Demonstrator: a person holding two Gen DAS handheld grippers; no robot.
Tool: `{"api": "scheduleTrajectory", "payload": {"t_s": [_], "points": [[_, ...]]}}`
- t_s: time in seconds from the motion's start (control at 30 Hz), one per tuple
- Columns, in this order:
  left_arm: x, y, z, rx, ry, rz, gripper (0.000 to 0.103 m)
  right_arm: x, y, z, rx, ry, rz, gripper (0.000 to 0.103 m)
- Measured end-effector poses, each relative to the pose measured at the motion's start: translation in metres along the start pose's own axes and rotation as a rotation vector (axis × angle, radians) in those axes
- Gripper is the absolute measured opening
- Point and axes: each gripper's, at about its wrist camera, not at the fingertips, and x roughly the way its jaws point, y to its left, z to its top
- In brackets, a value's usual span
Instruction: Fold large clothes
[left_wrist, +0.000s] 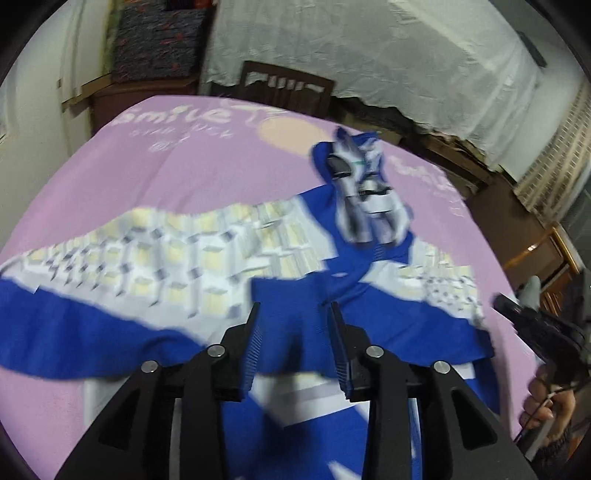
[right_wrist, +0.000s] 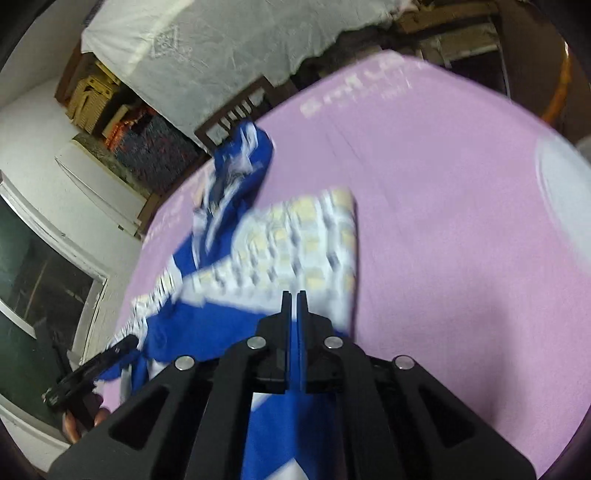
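Black left gripper (left_wrist: 293, 317) stands apart around the blue-and-white checked shirt (left_wrist: 192, 254); black right gripper (right_wrist: 294, 306) pinches it. That loose side may slip and bunch up.

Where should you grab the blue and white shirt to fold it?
Grab the shirt by its near blue edge, coming from the near side. That edge lies loose on the purple sheet, and the left gripper and right gripper meet it there.
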Motion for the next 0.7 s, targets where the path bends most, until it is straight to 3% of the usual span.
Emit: {"api": "scheduleTrajectory", "payload": {"t_s": [0.1, 0.2, 0.27, 0.37, 0.43, 0.5, 0.63, 0.7], "points": [[0.019, -0.024, 0.005, 0.052, 0.03, -0.064, 0.036, 0.016, 0.014, 0.014, -0.02, 0.01, 0.025, 0.003], [0.044, -0.032, 0.003, 0.085, 0.07, -0.04, 0.036, 0.037, 0.022, 0.017, -0.029, 0.037, 0.04, 0.004], [0.054, -0.027, 0.001, 0.077, 0.065, -0.03, 0.036, 0.05, 0.014, 0.015, -0.006, 0.054, 0.027, 0.004], [0.054, -0.017, 0.003, 0.044, 0.062, -0.086, 0.036, 0.061, -0.009, 0.015, 0.05, 0.085, -0.003, 0.0], [0.055, -0.01, 0.004, 0.021, 0.061, -0.114, 0.036, 0.064, -0.031, 0.018, 0.149, 0.114, 0.111, 0.0], [0.055, -0.004, 0.003, 0.004, 0.061, -0.139, 0.036, 0.063, -0.046, 0.02, 0.233, 0.126, 0.171, 0.0], [0.054, 0.004, 0.003, -0.026, 0.061, -0.173, 0.035, 0.046, -0.058, 0.027, 0.216, 0.056, 0.06, 0.0], [0.048, 0.01, 0.003, -0.064, 0.06, -0.161, 0.035, 0.04, -0.071, 0.028, 0.269, 0.04, 0.063, 0.0]]}}
